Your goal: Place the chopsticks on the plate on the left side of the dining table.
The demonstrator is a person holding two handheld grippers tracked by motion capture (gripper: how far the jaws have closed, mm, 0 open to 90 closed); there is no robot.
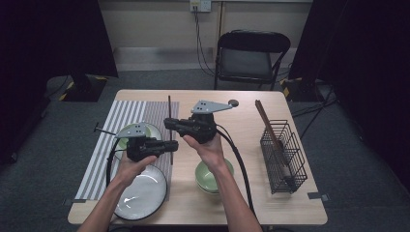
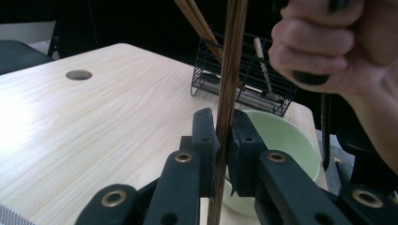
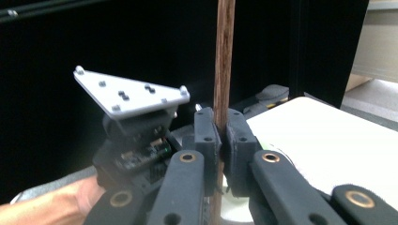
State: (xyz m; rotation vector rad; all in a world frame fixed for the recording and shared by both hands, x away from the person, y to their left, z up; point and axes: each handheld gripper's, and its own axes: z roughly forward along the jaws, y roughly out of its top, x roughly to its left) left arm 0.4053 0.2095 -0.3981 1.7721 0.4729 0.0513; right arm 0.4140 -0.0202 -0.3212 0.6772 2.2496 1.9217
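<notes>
A thin dark wooden chopstick (image 1: 169, 113) stands upright over the table between my two grippers. My left gripper (image 1: 173, 145) comes in from the left and is shut on its lower part. From the right, my right gripper (image 1: 167, 122) is shut on the stick a little higher. In the left gripper view the brown chopstick (image 2: 231, 70) is pinched between the pads of the left gripper (image 2: 225, 140). The right gripper view has the chopstick (image 3: 223, 56) clamped in the right gripper (image 3: 220, 136), with the other gripper's grey plate (image 3: 131, 93) behind.
A green bowl (image 1: 214, 176) sits near the front edge, a glass plate (image 1: 142, 195) at front left on a striped mat (image 1: 116, 135). A second green dish (image 1: 151, 129) lies under the left gripper. A wire rack (image 1: 283, 154) holding chopsticks (image 1: 268, 123) stands right.
</notes>
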